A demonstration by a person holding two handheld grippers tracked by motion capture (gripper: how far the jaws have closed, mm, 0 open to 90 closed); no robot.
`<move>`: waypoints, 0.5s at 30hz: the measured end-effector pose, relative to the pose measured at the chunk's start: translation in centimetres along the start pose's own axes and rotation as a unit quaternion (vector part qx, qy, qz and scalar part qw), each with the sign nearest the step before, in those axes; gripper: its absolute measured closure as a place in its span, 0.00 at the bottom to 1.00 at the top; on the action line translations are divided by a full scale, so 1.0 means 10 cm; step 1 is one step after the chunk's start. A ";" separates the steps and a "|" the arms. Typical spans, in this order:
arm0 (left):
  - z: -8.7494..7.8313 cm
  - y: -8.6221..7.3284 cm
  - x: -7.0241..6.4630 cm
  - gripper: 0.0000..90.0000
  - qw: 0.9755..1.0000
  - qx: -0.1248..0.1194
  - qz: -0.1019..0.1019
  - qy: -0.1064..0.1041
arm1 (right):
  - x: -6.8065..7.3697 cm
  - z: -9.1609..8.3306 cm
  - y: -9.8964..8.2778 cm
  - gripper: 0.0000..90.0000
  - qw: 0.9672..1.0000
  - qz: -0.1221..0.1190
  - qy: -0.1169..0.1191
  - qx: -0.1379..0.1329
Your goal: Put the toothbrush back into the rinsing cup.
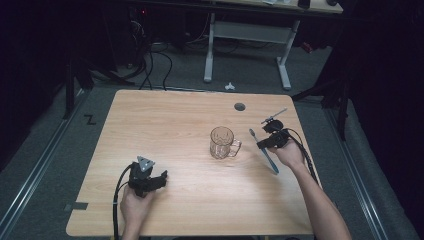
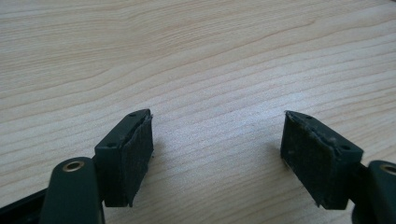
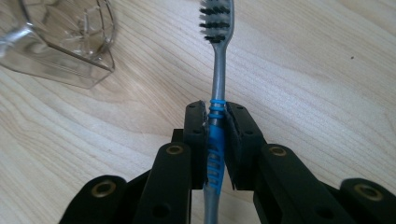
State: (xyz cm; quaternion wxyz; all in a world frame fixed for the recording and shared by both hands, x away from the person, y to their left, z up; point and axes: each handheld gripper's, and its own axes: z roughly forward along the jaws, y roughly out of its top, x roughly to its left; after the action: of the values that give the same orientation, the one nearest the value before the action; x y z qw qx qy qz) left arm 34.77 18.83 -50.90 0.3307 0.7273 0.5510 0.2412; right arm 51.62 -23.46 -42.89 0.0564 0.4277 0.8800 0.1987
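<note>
A blue and grey toothbrush (image 3: 218, 84) with black bristles is clamped by its ribbed handle between the jaws of my right gripper (image 3: 215, 112), head pointing away. In the high view the right gripper (image 1: 267, 141) hovers at the table's right side, the toothbrush (image 1: 270, 160) slanting from its head at upper left down to the handle end at lower right. A clear glass mug (image 1: 223, 142) with a handle stands just left of it, mid-table; the mug (image 3: 60, 37) lies at the upper left of the right gripper view. My left gripper (image 1: 159, 181) rests near the front left, and its jaws (image 2: 217, 149) are open over bare wood.
The wooden table (image 1: 165, 125) has a round cable hole (image 1: 240, 106) near its far edge. Beyond it stand a white desk frame (image 1: 247, 45) and cables on the grey floor.
</note>
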 end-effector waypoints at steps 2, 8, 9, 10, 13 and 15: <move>0.00 0.00 0.00 0.29 1.000 0.000 0.000 0.000 | 0.00 -0.02 0.00 0.89 1.000 -0.002 0.006 -0.010; 0.00 0.00 0.00 0.29 1.000 0.000 0.000 0.000 | 0.07 -0.11 -0.01 0.89 0.999 -0.011 0.014 -0.037; 0.00 0.00 0.00 0.29 1.000 0.000 0.000 0.000 | 0.07 -0.12 -0.02 0.89 0.999 -0.012 0.015 -0.041; 0.00 0.00 0.00 0.29 1.000 0.000 0.000 0.000 | 0.09 -0.14 -0.02 0.89 0.999 -0.013 0.016 -0.046; 0.00 0.00 0.00 0.29 1.000 0.000 0.000 0.000 | 0.11 -0.18 -0.02 0.89 0.998 -0.016 0.022 -0.060; 0.00 0.00 0.00 0.29 1.000 0.000 0.000 0.000 | 0.13 -0.20 -0.02 0.89 0.997 -0.021 0.023 -0.070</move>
State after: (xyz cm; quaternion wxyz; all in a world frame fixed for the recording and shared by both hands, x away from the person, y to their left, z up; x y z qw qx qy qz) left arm 34.77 18.83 -50.90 0.3305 0.7274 0.5509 0.2412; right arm 50.11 -23.16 -41.02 0.0698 0.3998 0.8736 0.2687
